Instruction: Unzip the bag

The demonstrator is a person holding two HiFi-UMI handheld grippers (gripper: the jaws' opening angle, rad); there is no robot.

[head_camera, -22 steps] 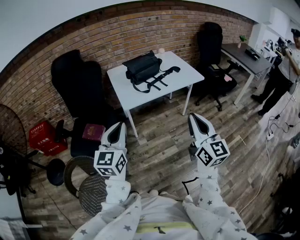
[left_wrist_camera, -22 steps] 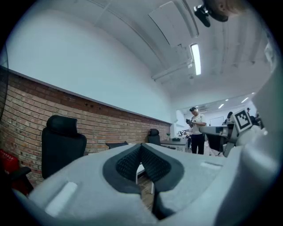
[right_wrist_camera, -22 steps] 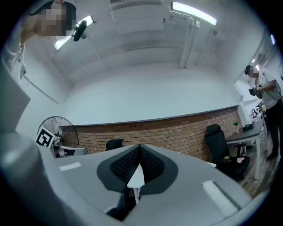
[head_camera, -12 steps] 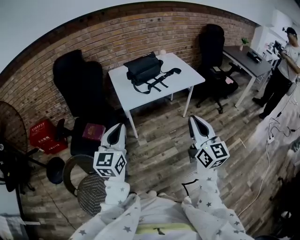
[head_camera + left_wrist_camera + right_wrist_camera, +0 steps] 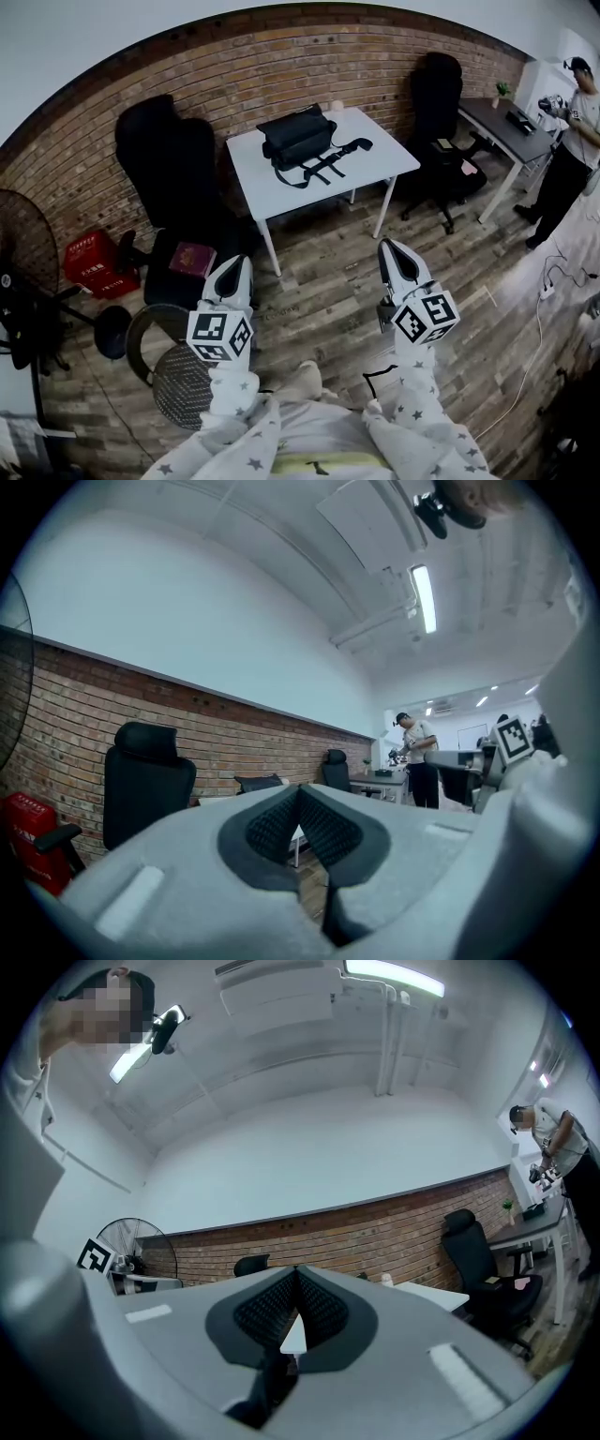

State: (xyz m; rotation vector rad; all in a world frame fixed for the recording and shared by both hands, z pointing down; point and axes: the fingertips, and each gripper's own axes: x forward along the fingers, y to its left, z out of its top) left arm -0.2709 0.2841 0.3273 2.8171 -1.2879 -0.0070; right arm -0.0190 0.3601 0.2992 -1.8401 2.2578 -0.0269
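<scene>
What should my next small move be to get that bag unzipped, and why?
Probably step toward the white table: the black bag lies on it, far ahead, while the left tool and right tool are shut, empty and well short of it.

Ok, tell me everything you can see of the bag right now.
The bag is black, boxy and looks like soft fabric. It lies on the white table, at the side nearest the brick wall. Its black straps trail loose across the tabletop towards the near side. Only the table touches it. Whether its zip is open or shut is too small to tell.
</scene>
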